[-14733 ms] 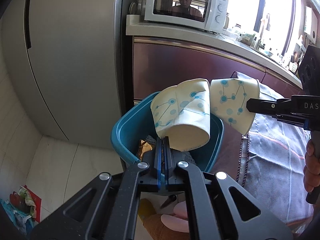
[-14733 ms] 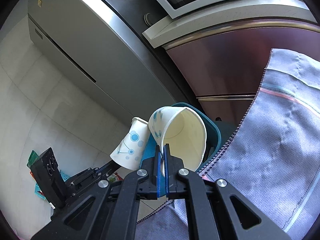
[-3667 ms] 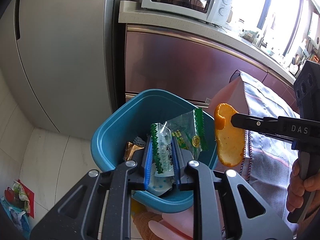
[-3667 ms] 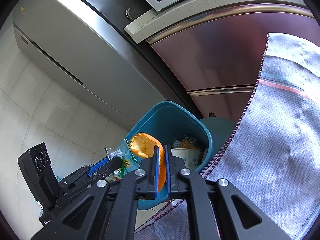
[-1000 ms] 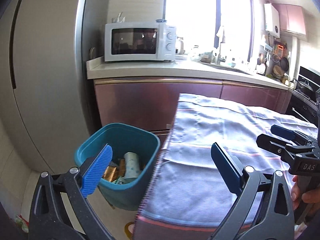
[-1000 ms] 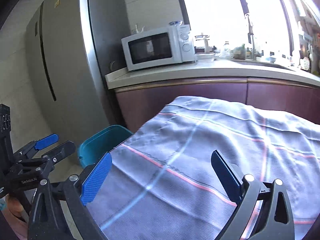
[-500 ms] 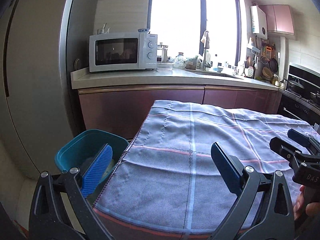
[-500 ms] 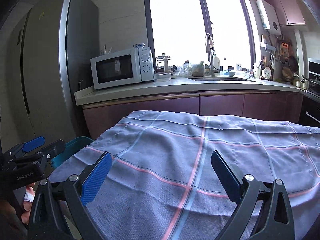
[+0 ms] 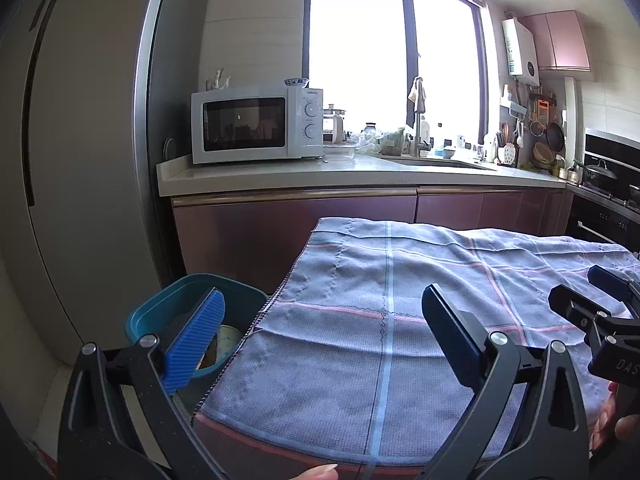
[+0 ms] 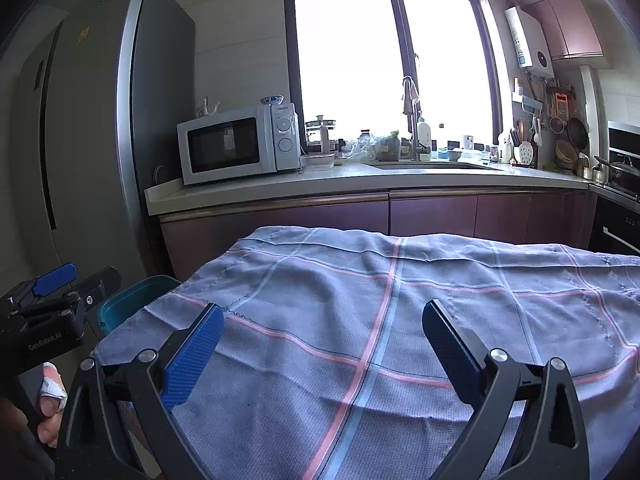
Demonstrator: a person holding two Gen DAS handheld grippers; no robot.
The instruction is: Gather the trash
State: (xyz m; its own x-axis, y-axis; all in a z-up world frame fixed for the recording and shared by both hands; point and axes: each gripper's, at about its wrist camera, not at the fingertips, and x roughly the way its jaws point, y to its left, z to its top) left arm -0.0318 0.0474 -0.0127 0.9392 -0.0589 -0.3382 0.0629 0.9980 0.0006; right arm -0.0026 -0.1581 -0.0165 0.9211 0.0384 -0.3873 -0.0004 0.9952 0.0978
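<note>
- My left gripper [image 9: 322,334] is spread wide with nothing between its blue pads [image 9: 195,342]; it hangs over the near left corner of the tablecloth [image 9: 400,312].
- My right gripper [image 10: 322,334] is just as wide apart and bare, above the near middle of the same tablecloth.
- The teal trash bin [image 9: 154,312] stands on the floor just off the tablecloth's left edge, upright, mouth facing up, between the cloth and the tall grey fridge [image 9: 80,160].
- Inside the bin, seen from the left wrist past my left pad, lies a pale paper cup [image 9: 229,334] among other scraps; I cannot tell which way the cup's long axis runs, since the pad hides most of it.
- From the right wrist only the bin's rim [image 10: 132,300] peeks out beyond the cloth's left corner.
- The tablecloth is grey-blue with pink and light-blue stripes, its long side running left to right, draped over the table edges.
- Beyond the cloth's far edge runs a counter [image 9: 280,176] over maroon cabinets, with a white microwave [image 9: 256,124] at its left end, nearest the bin.
- In the right wrist view, my left gripper's body shows to the left of the cloth, beside the bin.
</note>
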